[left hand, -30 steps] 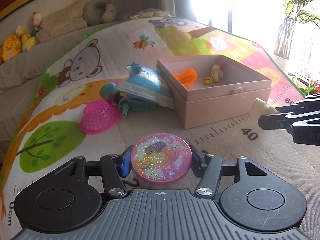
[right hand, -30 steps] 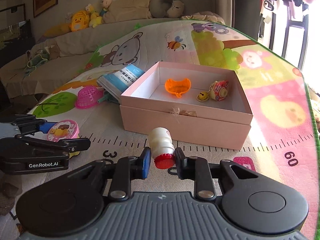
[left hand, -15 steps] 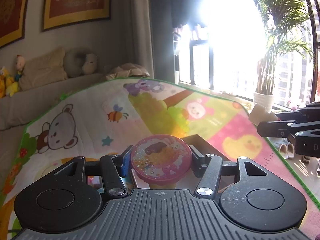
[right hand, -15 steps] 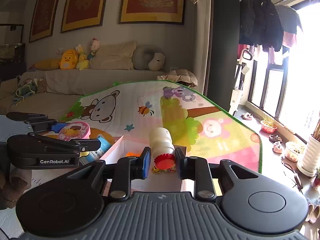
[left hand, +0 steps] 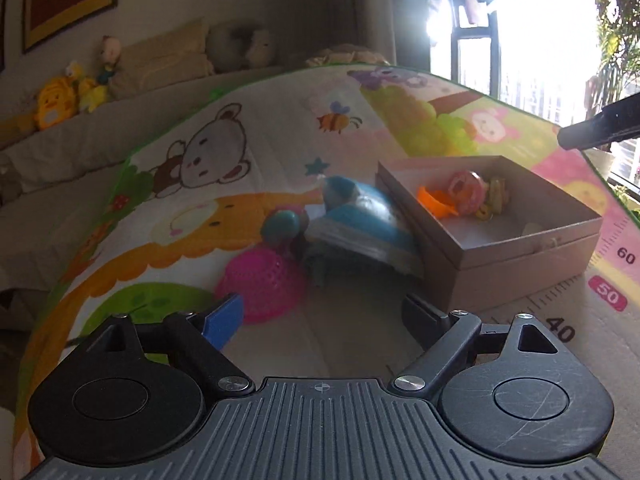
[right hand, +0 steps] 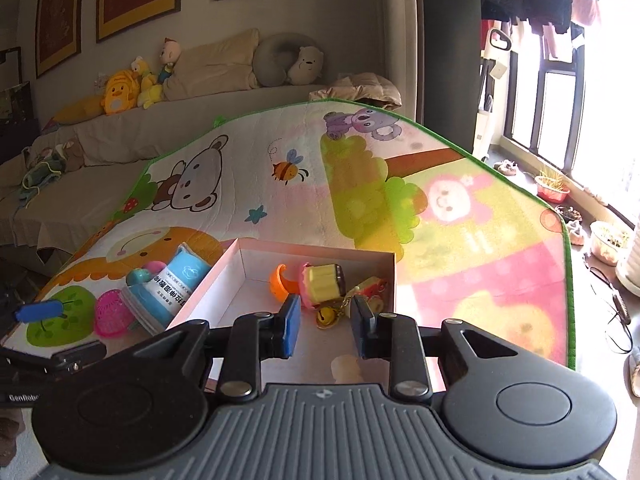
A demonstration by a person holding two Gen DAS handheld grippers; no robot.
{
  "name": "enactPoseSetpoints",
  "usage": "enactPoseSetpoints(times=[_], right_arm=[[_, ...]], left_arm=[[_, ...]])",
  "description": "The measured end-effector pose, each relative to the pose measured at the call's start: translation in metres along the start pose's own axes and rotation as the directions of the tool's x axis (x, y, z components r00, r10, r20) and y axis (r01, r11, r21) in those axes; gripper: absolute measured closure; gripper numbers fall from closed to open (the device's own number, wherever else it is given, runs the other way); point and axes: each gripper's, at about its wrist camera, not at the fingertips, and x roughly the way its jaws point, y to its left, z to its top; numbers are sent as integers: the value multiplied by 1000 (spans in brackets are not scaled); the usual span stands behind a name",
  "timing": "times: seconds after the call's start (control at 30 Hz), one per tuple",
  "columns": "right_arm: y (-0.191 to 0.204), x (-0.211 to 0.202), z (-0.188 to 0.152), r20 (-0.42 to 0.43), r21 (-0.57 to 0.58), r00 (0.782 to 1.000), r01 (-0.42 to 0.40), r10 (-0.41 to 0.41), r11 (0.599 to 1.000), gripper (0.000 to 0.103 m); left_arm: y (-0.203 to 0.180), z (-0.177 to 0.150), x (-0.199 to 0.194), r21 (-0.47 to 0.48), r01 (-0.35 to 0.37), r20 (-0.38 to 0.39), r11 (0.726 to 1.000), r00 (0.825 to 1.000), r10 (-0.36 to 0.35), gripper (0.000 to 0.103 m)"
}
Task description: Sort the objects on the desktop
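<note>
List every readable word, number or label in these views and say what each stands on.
"60", "50", "40": ruler scale printed on the play mat.
"GenRobo", cut off at the frame edge: side of the left gripper.
Print on the blue pack: too small to read.

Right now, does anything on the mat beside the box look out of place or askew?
Yes: the pink basket lies overturned, and the blue pack sits tilted, propped on a teal toy beside the pink box.

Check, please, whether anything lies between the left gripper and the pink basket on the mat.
Nothing visible does. The left gripper, empty, jaws opening, has only bare mat before the pink basket; the blue packet lies beside it, not in front.
</note>
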Motion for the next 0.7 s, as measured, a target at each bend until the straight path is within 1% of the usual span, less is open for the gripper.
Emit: enactPoseSetpoints(times=[0.03,0.1,0.17,0.23,0.3,0.33,0.43,0.5,0.53,0.57,0.6,0.63,0.67,0.7], right_arm=[[6,4,6,-14,6,1000,-25,25,1000,75],[23,14,20,-48,18,996,-77,78,997,67],[50,32,35,-97,18,987,-130,131,991,52],[76,54,47,-142,0,978,-156,154,988,45],[100,84,59,-191,-8,967,-176,171,984,42],[110,101,64,-209,-20,963,-176,168,984,42],[134,155,73,-249,-63,963,-118,98,991,43],[146,187,73,-248,-120,969,-51,20,991,50],[151,200,71,-241,-162,970,-12,-28,987,56],[155,214,68,-247,-197,966,22,-71,980,62],[156,224,65,-271,-201,958,35,-90,979,64],[155,230,63,-301,-186,950,33,-89,982,69],[151,234,59,-345,-141,936,16,-64,990,71],[149,232,55,-384,-93,923,-4,-32,996,71]], left_arm=[[6,-7,-2,-15,-9,-7,1000,1000,9,12],[19,-15,-5,-60,-26,-5,998,1000,25,9],[29,-19,-5,-114,-26,-1,993,1000,26,9],[36,-22,-6,-156,-14,3,988,1000,15,9],[39,-22,-7,-170,1,13,985,1000,1,8],[41,-22,-8,-172,12,19,985,1000,-9,8],[42,-24,-10,-184,46,28,982,999,-42,6],[44,-27,-8,-203,62,14,977,998,-61,5],[45,-28,-7,-209,68,9,976,998,-68,5],[46,-28,-8,-212,71,8,975,997,-71,5],[46,-29,-9,-211,73,10,975,997,-72,5],[46,-28,-11,-209,75,15,975,997,-74,5],[47,-28,-13,-207,78,19,975,997,-76,4],[48,-27,-16,-207,82,19,975,997,-80,3]])
